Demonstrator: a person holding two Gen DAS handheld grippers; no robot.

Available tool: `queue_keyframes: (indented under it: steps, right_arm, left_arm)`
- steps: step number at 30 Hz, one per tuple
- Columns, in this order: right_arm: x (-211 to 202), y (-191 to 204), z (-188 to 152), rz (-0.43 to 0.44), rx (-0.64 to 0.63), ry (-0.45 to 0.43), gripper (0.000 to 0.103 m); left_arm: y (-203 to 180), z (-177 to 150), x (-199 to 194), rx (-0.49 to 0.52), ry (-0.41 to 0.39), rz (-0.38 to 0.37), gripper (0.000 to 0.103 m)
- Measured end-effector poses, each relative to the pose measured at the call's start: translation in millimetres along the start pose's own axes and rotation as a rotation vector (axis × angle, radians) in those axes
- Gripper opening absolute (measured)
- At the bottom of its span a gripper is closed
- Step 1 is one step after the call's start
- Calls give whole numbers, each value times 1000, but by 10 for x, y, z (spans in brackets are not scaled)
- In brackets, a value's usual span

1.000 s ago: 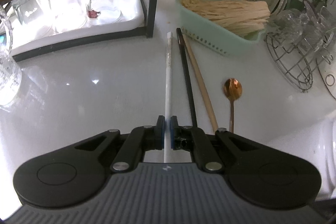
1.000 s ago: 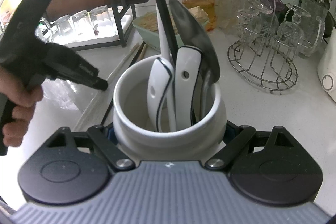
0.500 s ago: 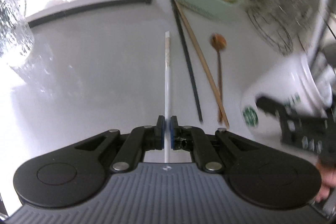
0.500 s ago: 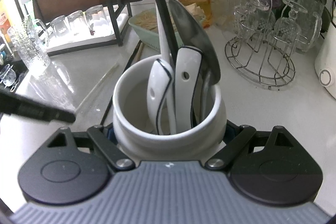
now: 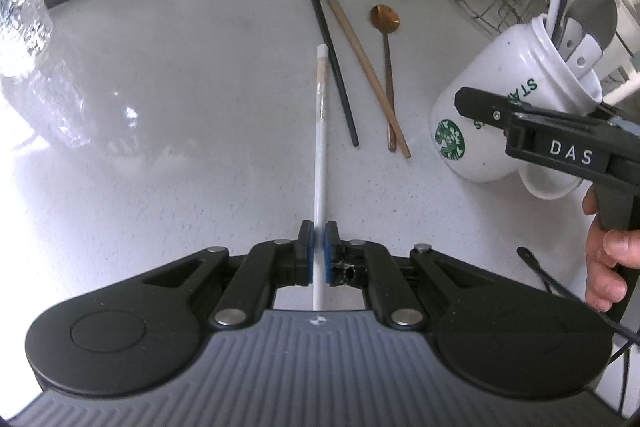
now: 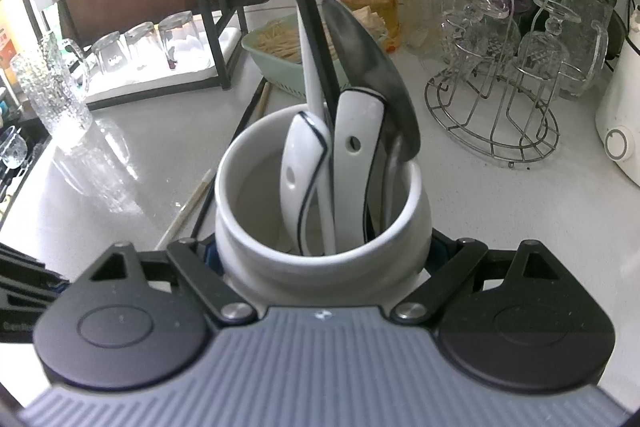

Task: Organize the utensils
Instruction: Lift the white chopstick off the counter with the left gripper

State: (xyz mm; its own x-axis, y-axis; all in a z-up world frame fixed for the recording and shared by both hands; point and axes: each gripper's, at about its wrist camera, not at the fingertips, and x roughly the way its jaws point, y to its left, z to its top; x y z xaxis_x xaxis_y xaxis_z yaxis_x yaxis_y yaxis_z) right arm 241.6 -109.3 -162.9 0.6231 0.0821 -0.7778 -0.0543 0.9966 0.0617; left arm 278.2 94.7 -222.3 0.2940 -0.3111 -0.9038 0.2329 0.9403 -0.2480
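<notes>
Left wrist view: the left claw (image 5: 319, 243) tilts steeply down over the worktop (image 5: 180, 115), clenched on a white chopstick (image 5: 321, 131) that runs from its pads toward 12 o'clock. At 1 o'clock lie a black chopstick (image 5: 330, 55), a wooden chopstick (image 5: 360, 55) and a copper spoon (image 5: 387, 43). At 3 o'clock a hand (image 5: 608, 259) holds the right claw against a tilted white mug (image 5: 500, 99).

Right wrist view: the right claw (image 6: 324, 255) grasps the mug (image 6: 320, 267) at both sides, dead centre. Only here the inside shows: white spoons (image 6: 352, 155), a metal spoon (image 6: 372, 67), chopsticks. A glass rack (image 6: 496, 115) stands at 2 o'clock.
</notes>
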Motion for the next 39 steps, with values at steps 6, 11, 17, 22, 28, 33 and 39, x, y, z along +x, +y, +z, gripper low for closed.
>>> queue_keyframes:
  steps: [6, 11, 17, 22, 28, 33, 39]
  right_arm:
    - [-18, 8, -18, -3, 4, -2, 92]
    - [-37, 14, -36, -5, 5, -5, 92]
    - [-37, 19, -25, -10, 10, 7, 92]
    - [-36, 21, -24, -10, 11, 7, 92]
    - [-40, 20, -33, -11, 15, 2, 92]
    - [-48, 12, -47, -11, 16, -6, 92]
    - [-50, 10, -48, -11, 15, -9, 92]
  left_arm:
    - [-15, 40, -6, 24, -11, 30, 10]
    - [-79, 139, -23, 41, -53, 40, 16]
    - [-120, 386, 107, 44, -103, 83, 18]
    - [-117, 567, 223, 67, -127, 111, 18]
    - [-148, 677, 286, 90, -138, 95, 18]
    - [-177, 723, 336, 96, -135, 93, 18]
    - [-241, 776, 369, 103, -115, 122, 18]
